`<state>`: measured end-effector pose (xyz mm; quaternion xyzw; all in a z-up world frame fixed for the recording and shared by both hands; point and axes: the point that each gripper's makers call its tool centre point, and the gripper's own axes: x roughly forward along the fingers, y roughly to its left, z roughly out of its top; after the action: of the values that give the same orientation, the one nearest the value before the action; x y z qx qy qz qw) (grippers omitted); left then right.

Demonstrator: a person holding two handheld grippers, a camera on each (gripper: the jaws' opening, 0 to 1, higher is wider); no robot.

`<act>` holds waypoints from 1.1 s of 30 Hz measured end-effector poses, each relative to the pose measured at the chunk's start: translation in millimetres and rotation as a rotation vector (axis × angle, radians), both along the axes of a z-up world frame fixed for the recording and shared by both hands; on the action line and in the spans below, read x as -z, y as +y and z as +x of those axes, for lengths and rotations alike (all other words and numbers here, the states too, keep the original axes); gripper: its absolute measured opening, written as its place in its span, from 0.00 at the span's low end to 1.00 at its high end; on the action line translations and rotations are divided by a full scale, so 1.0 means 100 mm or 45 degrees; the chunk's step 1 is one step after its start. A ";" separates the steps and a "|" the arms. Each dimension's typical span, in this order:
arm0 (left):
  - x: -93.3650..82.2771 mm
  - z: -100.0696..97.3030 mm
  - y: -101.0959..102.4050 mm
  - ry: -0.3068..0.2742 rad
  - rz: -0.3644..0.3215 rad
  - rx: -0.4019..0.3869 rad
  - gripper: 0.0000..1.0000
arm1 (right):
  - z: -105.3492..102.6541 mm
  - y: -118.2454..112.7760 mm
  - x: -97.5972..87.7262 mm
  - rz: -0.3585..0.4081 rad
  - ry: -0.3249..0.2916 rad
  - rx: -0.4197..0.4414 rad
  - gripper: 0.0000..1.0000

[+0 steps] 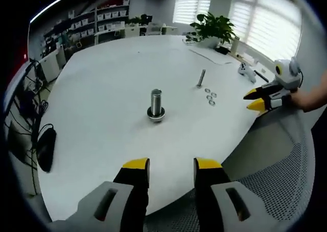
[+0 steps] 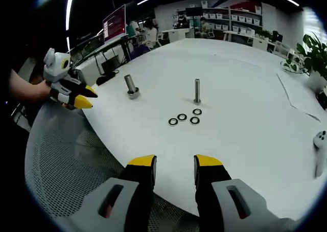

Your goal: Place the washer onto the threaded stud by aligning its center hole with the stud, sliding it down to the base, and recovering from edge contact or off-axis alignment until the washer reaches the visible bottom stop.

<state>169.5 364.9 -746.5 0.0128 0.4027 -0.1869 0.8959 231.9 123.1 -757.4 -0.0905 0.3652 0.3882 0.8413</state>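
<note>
- Claws at the near edge of a white table (image 1: 102, 89), both empty, jaws spread with bare gaps between the yellow tips.
- Left claw (image 1: 171, 164) hangs at the table's rim; a thick bolt (image 1: 156, 104) stands upright straight ahead of it, with a ring around its base.
- Thin stud (image 1: 201, 77) stands upright farther out and to the right of the left claw; washers (image 1: 210, 96) lie flat just beside it, on its near right side.
- Right claw (image 2: 174, 162) hovers at the rim, the washers (image 2: 184, 117) lying ahead of it in a loose cluster of four, between claw and stud (image 2: 197, 90).
- One washer lies almost at the stud's foot; none is on the stud.
- Bolt (image 2: 131, 86) stands left of the stud, well apart from it, seen from the right claw.
- Each claw appears in the other's view, at the table edge, held by a hand (image 2: 30, 91).
- Potted plant (image 1: 214, 27) sits at the far side beyond the left claw; a dark mouse (image 1: 46, 147) lies to its left.
</note>
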 end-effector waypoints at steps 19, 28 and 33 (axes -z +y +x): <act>-0.01 0.05 -0.01 -0.079 0.020 -0.003 0.30 | -0.06 -0.01 0.09 -0.050 0.042 -0.032 0.33; 0.01 0.06 -0.02 -0.095 0.014 0.011 0.29 | -0.08 0.00 0.11 -0.065 0.055 -0.047 0.33; 0.01 0.06 -0.02 -0.106 0.030 0.015 0.29 | -0.08 0.01 0.10 -0.059 0.051 -0.045 0.33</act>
<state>175.9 363.2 -747.4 0.0334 0.3672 -0.1867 0.9106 224.0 123.8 -767.7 -0.1087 0.3893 0.3960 0.8245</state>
